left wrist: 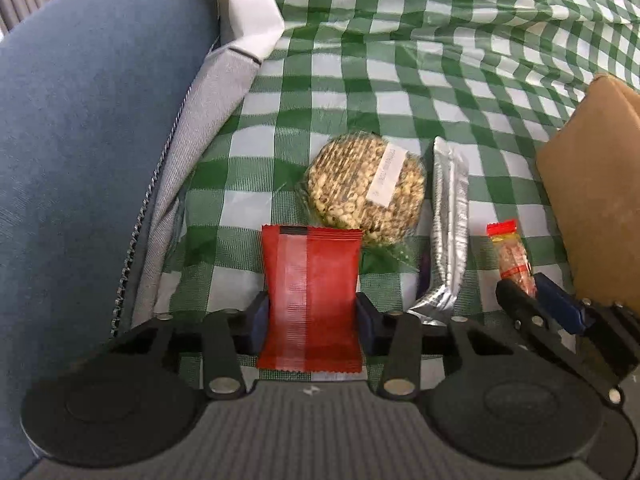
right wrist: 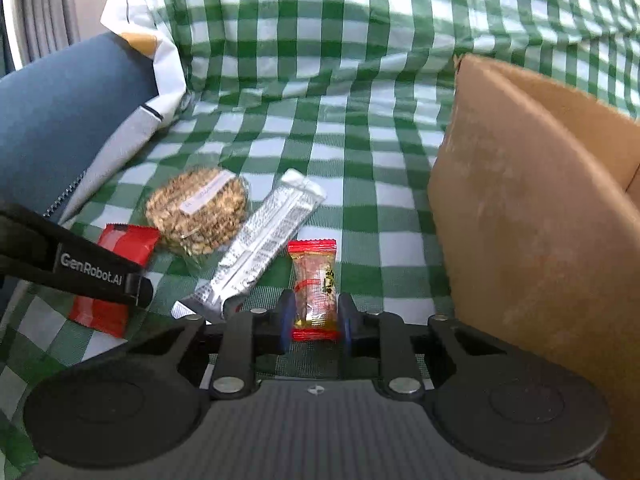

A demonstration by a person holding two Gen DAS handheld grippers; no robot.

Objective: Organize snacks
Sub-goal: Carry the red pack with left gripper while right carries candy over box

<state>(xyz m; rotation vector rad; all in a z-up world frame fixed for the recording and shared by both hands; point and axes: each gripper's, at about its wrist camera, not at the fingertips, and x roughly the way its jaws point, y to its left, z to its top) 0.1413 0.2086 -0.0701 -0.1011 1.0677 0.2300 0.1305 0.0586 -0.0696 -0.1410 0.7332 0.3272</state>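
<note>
Green-and-white checked cloth (left wrist: 360, 80) covers the surface where the snacks lie; what sits under it cannot be told. A blue cushion (left wrist: 80, 140) rises at the left edge, and a brown cardboard box (right wrist: 532, 216) stands at the right, its opening hidden from both views.

Four snacks lie in a loose row on the cloth. From largest down: a silver foil bar (right wrist: 260, 240) lies slantwise in the middle, a round puffed-grain cake (left wrist: 364, 188) in clear wrap is just beside it, a red packet (left wrist: 310, 300) lies nearest the cushion, and a small red-ended candy (right wrist: 314, 292) lies nearest the box.

The left tool (left wrist: 310, 314) has its blue pads against both sides of the red packet, gripping it. The right tool (right wrist: 314, 316) brackets the candy, with narrow gaps showing between pads and wrapper, so it is not yet pinched.

The step in hand looks like a two-handed pickup of snacks, probably bound for the box. Next, the right tool needs to close on the candy, then both need a clean lift without dragging the cloth.
</note>
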